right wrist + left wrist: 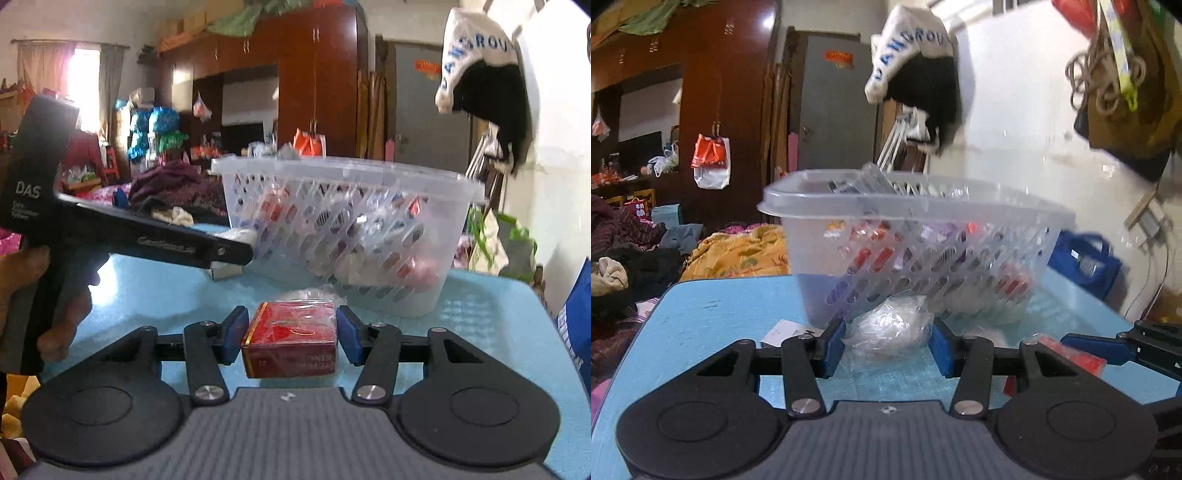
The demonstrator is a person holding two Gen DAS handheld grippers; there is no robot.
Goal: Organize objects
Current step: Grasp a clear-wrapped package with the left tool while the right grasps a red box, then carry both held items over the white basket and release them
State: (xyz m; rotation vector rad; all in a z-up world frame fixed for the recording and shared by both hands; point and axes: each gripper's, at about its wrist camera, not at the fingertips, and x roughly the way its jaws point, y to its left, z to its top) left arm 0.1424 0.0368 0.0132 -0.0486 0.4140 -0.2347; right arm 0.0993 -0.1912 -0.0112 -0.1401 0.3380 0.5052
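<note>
A clear slatted plastic basket [916, 236] holding several small packets stands on the light blue table [713, 314]; it also shows in the right wrist view [351, 229]. My left gripper [888, 338] is shut on a white bundle in clear plastic wrap [890, 325], just in front of the basket. My right gripper [290, 334] has its blue pads [234, 338] on either side of a red box [291, 338] on the table, with small gaps showing. The left gripper's body [122, 229] crosses the right wrist view at the left.
A small white card [783, 330] lies on the table left of the bundle. A blue bag [1086, 258] sits past the table's right edge. Clothes hang on the wall [923, 74] behind the basket. Piled clothes and bedding [731, 254] lie to the left.
</note>
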